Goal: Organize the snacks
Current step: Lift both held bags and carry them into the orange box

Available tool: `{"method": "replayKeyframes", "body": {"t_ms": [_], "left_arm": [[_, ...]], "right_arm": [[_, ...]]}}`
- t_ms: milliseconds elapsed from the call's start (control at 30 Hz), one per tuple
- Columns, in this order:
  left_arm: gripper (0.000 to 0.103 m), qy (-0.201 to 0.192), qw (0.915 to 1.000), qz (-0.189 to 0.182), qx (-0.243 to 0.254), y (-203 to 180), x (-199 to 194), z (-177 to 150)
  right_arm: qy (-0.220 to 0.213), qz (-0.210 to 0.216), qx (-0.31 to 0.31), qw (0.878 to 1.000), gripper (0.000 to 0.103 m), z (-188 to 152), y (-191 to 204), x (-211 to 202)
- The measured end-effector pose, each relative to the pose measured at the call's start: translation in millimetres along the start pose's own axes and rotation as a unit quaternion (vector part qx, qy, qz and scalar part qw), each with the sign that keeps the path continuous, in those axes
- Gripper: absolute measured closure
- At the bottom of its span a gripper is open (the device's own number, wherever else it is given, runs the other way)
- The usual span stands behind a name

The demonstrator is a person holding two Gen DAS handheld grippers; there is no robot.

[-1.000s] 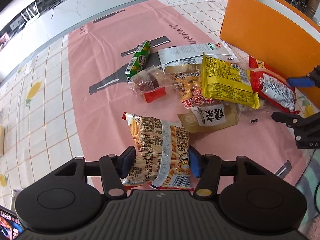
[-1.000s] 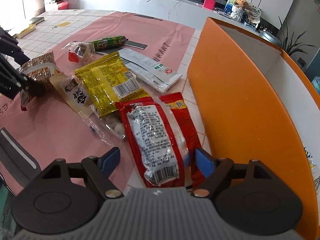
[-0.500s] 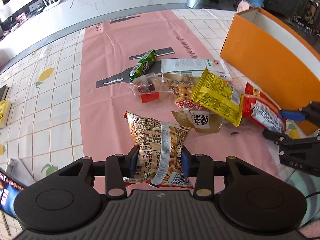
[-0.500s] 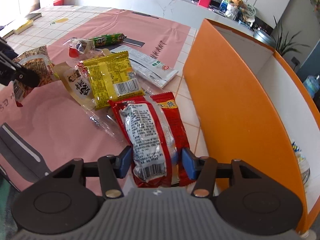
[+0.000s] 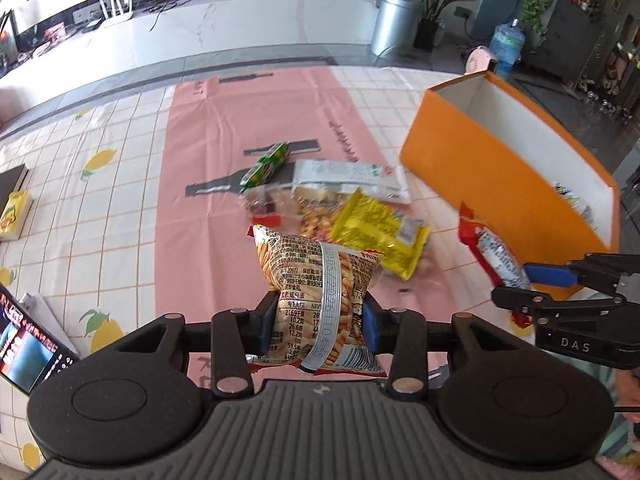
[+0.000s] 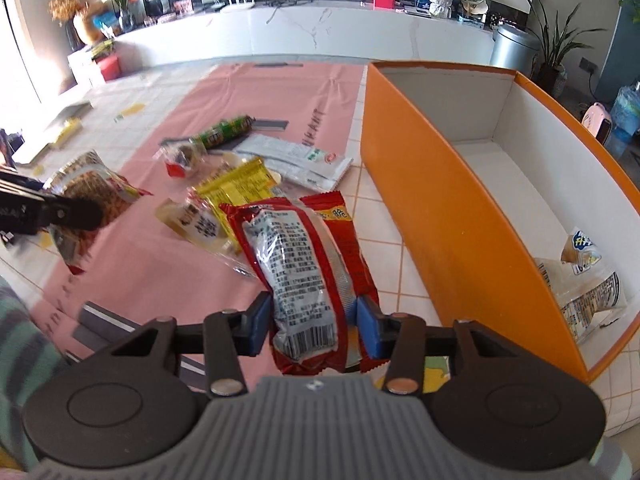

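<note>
- Pink runner [image 5: 256, 152] lies over my tiled, lemon-print tablecloth [image 5: 100, 208], with a long white counter [image 5: 208, 36] and a grey bin [image 5: 394, 24] behind.
- My left gripper [image 5: 318, 326] pinches the brown bag of stick snacks [image 5: 320, 280] by its lower end, both blue pads pressed into its sides; the bag is lifted off the cloth and stands forward of the fingers.
- My right gripper [image 6: 310, 328] clamps the red snack packet [image 6: 308, 272] near its barcode end, pads tight on either side; the packet is raised above the table, just beside the near wall of the orange box [image 6: 452, 216].
- That box sits to the right of the runner, open on top with white inner walls, and one clear snack bag [image 6: 588, 280] lies on its floor at the near end.
- Left on the runner, in a loose overlapping heap: a yellow packet [image 5: 378, 232], a clear peanut bag [image 5: 316, 212] partly under it, a white flat pouch [image 5: 348, 174] behind, and a green tube-shaped snack [image 5: 266, 166] at the far side.
- A small clear bag with a red item [image 6: 182, 158] lies beside the green tube.
</note>
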State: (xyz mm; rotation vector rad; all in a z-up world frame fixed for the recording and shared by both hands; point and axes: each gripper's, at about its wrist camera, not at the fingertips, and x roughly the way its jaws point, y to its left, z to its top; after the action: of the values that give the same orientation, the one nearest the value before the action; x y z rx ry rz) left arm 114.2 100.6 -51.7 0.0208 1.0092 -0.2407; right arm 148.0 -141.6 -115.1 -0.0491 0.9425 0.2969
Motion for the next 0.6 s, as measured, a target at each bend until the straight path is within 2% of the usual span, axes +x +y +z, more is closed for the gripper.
{"method": "replayKeyframes", "body": {"t_ms": [200,400,600], "left_arm": [[0.056,-0.022,0.9993,-0.016,0.026,-28.2,-18.5,11.4],[0.056,-0.045,0.9967,-0.047,0.049,-59.1,-32.6,30.4],[0.056,-0.058,0.9909,-0.085,0.087,-98.2,-33.5,62.3]], "right_arm": [[-0.025,0.026,0.028,0.999,0.060,5.2,-11.5,-30.0],[-0.068,0.029,0.020,0.997,0.060,13.2,-23.7,-72.1],[-0.092,0.025,0.036,0.995,0.060,34.9,-61.4,-108.1]]}}
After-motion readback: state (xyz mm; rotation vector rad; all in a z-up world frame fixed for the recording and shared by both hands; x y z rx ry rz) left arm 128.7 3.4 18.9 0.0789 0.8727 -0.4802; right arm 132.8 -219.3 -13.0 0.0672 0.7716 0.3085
